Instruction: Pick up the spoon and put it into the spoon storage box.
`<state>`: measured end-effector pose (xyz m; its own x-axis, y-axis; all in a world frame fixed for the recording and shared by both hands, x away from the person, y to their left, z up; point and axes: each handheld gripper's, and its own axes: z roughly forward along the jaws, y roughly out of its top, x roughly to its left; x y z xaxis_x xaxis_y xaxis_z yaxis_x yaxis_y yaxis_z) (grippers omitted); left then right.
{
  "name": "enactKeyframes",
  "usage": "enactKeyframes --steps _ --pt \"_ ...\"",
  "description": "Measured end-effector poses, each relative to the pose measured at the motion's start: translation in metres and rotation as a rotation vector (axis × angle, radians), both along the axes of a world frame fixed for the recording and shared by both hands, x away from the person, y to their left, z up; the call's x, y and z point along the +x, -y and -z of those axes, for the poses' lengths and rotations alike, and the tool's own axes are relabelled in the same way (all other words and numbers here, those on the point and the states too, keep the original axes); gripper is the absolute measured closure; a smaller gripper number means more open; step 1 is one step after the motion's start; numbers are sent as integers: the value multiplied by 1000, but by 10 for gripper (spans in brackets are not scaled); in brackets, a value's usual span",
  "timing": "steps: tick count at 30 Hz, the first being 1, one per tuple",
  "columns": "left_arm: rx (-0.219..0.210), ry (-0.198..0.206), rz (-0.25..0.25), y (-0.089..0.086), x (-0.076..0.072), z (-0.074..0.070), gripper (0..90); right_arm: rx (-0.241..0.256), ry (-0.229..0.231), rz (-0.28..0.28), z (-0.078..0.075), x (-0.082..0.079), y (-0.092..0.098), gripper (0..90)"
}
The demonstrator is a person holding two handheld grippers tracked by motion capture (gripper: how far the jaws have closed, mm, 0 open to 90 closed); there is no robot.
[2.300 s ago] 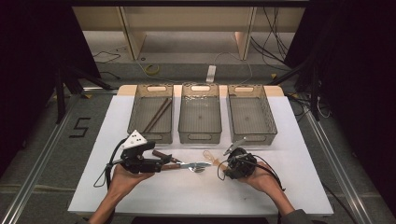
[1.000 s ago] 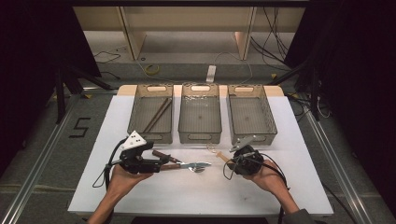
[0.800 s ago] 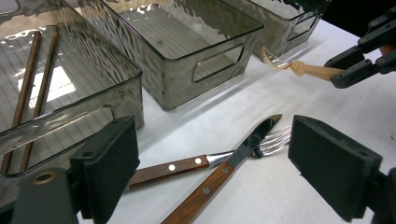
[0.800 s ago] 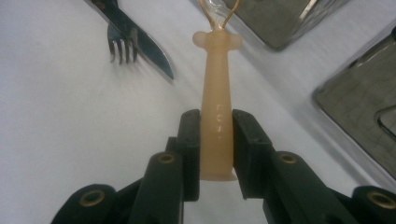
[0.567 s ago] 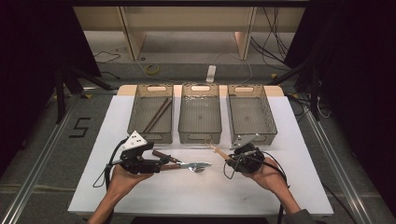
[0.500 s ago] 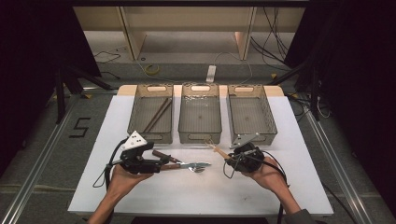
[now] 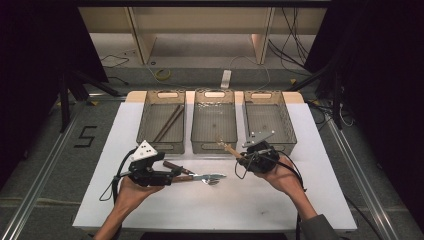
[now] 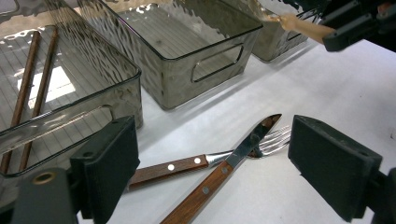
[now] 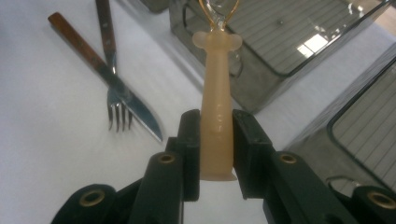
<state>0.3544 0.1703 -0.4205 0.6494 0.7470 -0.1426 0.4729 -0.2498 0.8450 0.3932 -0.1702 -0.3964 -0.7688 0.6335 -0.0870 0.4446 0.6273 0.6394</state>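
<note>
Right tongs clamp a beige-handled utensil near the middle bin; left tongs gape over fork and knife.

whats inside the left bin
Two brown chopsticks lie side by side on the floor of the left bin, running lengthwise. Nothing else shows through its clear walls, though its near wall blurs their near ends in the left gripper view.

Matt beige plastic handle, wood-handled shiny metal fork, glossy smoked-plastic bins.
</note>
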Motion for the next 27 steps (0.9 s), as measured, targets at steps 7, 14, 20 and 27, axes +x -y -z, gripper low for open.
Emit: enactKeyframes --steps 7,14,20,27 --pt "0 0 1 0 0 0 155 26 30 12 -11 15 -9 746" --pt "1 -1 3 1 0 0 154 32 45 22 -19 29 -21 745" --pt "3 -2 3 2 0 1 155 36 58 38 -22 42 -31 745" --pt "10 1 10 3 0 1 155 28 59 59 -22 58 -41 745"
